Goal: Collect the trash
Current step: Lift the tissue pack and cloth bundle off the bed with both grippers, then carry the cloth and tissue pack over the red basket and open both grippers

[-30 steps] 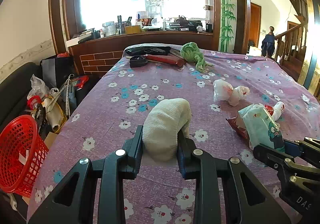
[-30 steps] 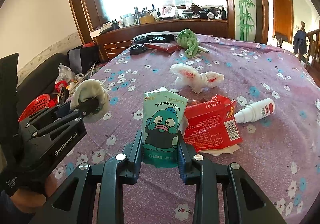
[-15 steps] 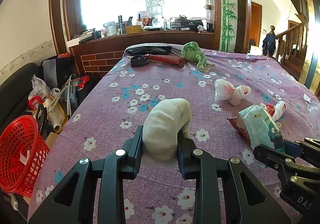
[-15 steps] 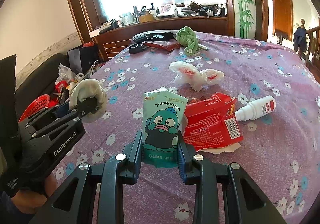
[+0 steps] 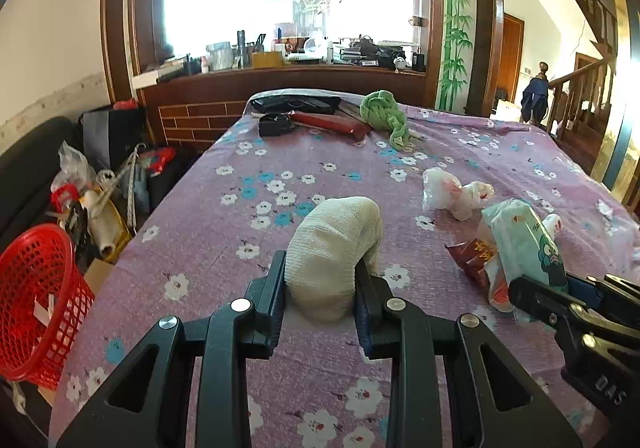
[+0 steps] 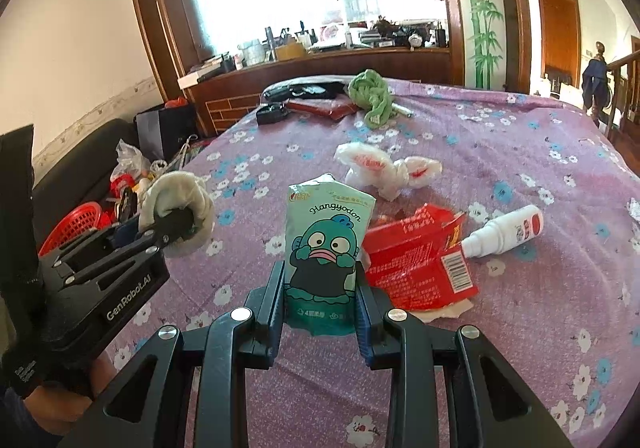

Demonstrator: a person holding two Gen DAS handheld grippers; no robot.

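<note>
Left gripper [image 5: 320,280] clamped on a rolled off-white cloth wad [image 5: 334,248], pads pressing both flanks; wad lifted clear of the table [image 5: 208,232], which carried a purple flowered cover. Right gripper [image 6: 320,288] clamped on a teal tissue pack [image 6: 326,240] printed with a cartoon fish, held upright by its lower half, so the top stood free above the fingers. Both grips sat low on soft items, probably for a firm squeeze without slipping.

Both grippers hung side by side over the near part of the table, each loaded. Judged: pickup done for these two pieces, carry to the bin next.

Red mesh basket [image 5: 36,300] stood on the floor off the table's left edge, beside the left gripper's side; likely the bin. The left gripper was nearer it, so the wad would go first with least crossing.

Trash on the table: torn red carton [image 6: 416,268] just right of the tissue pack, white spray bottle [image 6: 504,232] lying on its side touching the carton's far corner, knotted white plastic bag [image 6: 384,167] beyond. Green cloth [image 6: 372,95] and dark items at the far end, well apart; whether trash, could not tell.

Risk: soft wad could sag out in a swing.
</note>
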